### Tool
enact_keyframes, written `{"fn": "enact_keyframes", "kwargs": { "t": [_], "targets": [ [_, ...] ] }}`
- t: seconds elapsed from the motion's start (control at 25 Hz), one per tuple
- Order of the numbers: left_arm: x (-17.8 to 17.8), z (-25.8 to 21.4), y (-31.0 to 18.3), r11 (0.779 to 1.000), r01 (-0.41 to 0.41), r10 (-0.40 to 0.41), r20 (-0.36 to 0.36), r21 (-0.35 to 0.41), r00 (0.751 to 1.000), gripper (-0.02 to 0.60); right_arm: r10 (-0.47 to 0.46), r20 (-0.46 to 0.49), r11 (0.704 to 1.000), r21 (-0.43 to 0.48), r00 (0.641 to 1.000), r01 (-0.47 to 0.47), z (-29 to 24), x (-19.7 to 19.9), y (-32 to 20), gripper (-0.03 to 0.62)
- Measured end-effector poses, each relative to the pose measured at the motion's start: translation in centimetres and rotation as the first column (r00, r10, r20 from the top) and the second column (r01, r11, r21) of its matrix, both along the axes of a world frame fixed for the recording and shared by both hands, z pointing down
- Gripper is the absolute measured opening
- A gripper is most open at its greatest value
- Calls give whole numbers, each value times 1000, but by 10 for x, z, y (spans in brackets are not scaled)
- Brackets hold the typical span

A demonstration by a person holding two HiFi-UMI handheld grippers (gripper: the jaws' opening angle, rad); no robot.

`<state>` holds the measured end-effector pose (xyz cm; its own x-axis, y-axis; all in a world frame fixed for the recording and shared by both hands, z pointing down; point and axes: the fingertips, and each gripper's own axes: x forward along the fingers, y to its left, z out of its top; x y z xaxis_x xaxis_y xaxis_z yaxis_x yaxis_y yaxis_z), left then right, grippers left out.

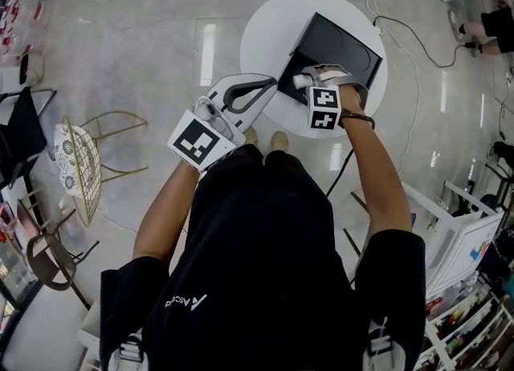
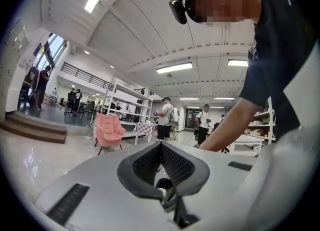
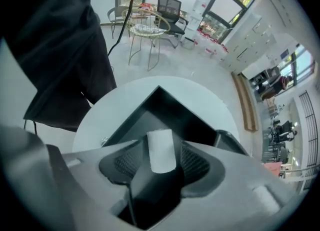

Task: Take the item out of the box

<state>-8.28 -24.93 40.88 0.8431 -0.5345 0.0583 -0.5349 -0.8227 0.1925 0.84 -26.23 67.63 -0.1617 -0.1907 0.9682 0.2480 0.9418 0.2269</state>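
Round white table [image 1: 265,32] seen on pale floor, black box [image 1: 345,52] set on it. Right gripper [image 1: 307,80] pointed down into box, jaws spread wide, white cylinder [image 3: 161,150] framed between them, not clamped. Left gripper [image 1: 271,86] held level near box corner, jaws pressed together, empty.

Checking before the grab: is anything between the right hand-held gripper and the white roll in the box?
Nothing visible. The box is open-topped, and the white roll lies between the open jaws of the right hand-held gripper.
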Motion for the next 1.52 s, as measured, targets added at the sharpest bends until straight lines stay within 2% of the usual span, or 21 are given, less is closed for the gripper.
{"fn": "enact_keyframes", "kwargs": {
  "t": [0.24, 0.56, 0.76, 0.96, 1.08, 1.2, 1.32, 1.52],
  "targets": [
    [-3, 10, -5, 1000, -11, 11, 4, -23, 1000, 0, -4, -51, 1000, -18, 999, 3, 21, -4, -4, 221],
    [-3, 14, -8, 999, -10, 11, 14, -39, 1000, 0, 13, -14, 1000, 4, 1000, -13, 24, -7, -8, 175],
    [0, 13, -6, 999, -8, 9, 28, -43, 1000, 0, 135, 115, 991, -6, 984, -135, 1, -8, -5, 172],
    [10, 7, -6, 999, -3, 4, 39, -40, 999, 0, 284, 294, 956, -19, 913, -291, -42, 0, -1, 172],
    [21, -2, -4, 1000, -3, 4, 22, -17, 1000, 0, 363, 412, 924, -45, 836, -379, -75, 4, 5, 172],
    [32, -12, 0, 1000, -19, 19, 21, -2, 1000, -1, 434, 554, 878, -85, 711, -470, -120, 6, 9, 172],
    [46, -24, 5, 999, -38, 38, 19, 13, 999, 0, 465, 697, 835, -140, 546, -533, -172, 12, 11, 173],
    [67, -48, 13, 995, -64, 65, -4, 73, 998, 0, 437, 873, 793, -261, 216, -550, -254, 28, 19, 173]
  ]
}}
